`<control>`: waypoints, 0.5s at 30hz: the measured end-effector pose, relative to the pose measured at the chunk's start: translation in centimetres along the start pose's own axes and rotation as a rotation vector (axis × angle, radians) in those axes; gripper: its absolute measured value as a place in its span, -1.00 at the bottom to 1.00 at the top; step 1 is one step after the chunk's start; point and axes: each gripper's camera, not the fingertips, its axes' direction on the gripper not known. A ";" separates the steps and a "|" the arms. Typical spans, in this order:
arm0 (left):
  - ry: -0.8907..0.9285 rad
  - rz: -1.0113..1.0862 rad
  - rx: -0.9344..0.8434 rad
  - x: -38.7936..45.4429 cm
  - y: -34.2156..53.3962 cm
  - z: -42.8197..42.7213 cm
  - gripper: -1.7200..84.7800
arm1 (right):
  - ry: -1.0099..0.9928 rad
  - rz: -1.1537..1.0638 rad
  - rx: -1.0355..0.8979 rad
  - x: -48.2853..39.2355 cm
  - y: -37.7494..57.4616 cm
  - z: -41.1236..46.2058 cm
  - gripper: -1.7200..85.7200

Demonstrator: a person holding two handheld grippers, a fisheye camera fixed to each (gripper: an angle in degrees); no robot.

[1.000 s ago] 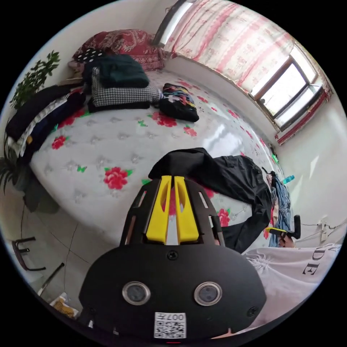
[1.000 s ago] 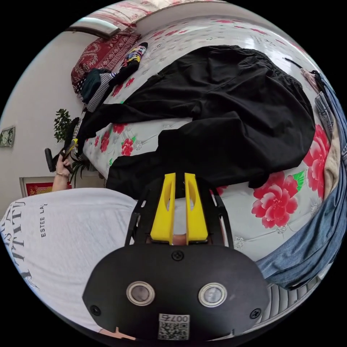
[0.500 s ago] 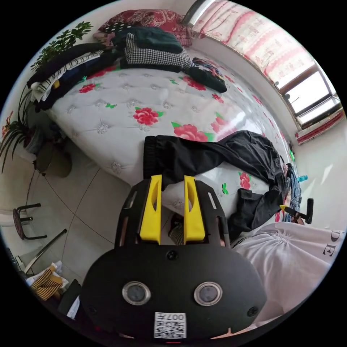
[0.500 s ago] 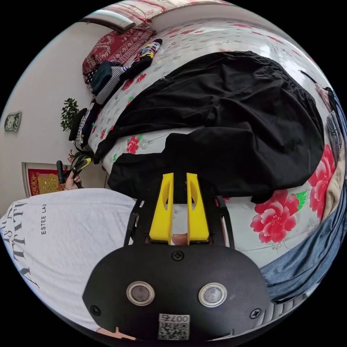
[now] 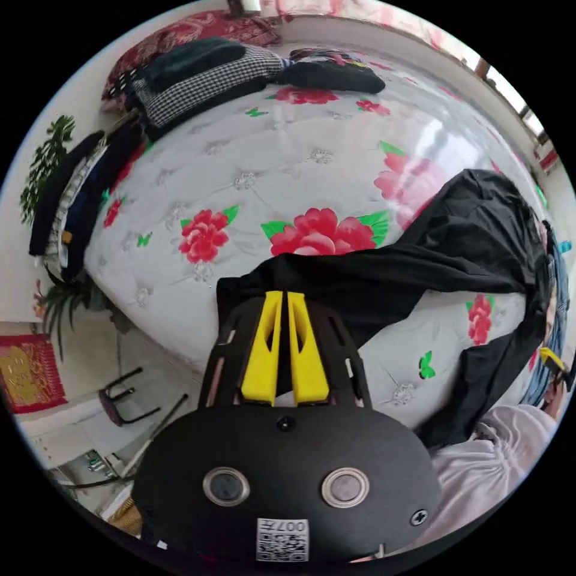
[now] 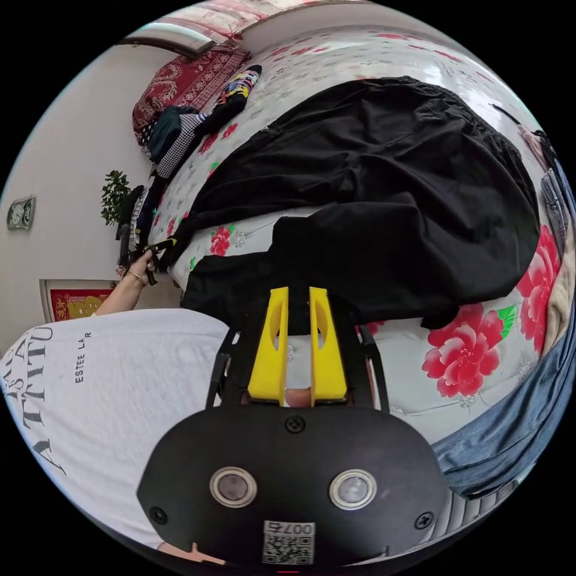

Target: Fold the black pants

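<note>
Closing on near leg cuff: left gripper [image 5: 282,298], jaws spread half a second ago, now nearly together at pants [image 5: 384,276] hem. Right gripper [image 6: 295,294] clenched on other leg. Pants sprawl across bed [image 5: 252,180]; legs likely get pulled straight next.

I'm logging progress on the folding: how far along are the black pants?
Early. Done: the black pants lie on the floral bed. In hand: the left claw is shut on a leg end, the right claw on the other leg. Left: no fold made; legs apart.
</note>
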 end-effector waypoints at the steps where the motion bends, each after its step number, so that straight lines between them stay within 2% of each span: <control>1: -0.042 0.085 0.001 1.3 -1.7 -0.1 -0.97 | -0.005 0.006 0.002 0.1 0.0 0.0 -0.77; 3: -0.032 0.113 0.066 1.6 -4.3 -1.6 -0.98 | -0.017 0.021 0.004 0.3 -0.1 0.1 -0.77; 5: -0.007 0.042 0.196 -0.1 -6.5 -5.1 -0.98 | -0.011 0.028 0.001 0.3 -0.2 0.2 -0.77; 7: 0.066 -0.039 0.437 -3.6 -6.9 -10.9 -0.98 | 0.002 0.026 0.014 0.2 -0.3 -0.1 -0.77; 10: 0.113 -0.106 0.685 -7.3 -3.3 -14.4 -0.98 | -0.002 0.030 0.045 0.2 -0.3 -0.4 -0.78; 12: 0.146 -0.147 0.703 -8.7 -1.0 -13.0 -0.97 | -0.018 0.038 0.055 0.5 -0.1 -0.1 -0.78; 14: 0.176 -0.235 0.577 -9.8 1.0 -9.1 -0.94 | -0.030 0.041 0.042 0.8 -0.2 0.5 -0.78; 15: 0.198 -0.319 0.437 -10.5 2.6 -5.8 -0.92 | -0.034 0.042 0.032 1.0 -0.2 0.8 -0.78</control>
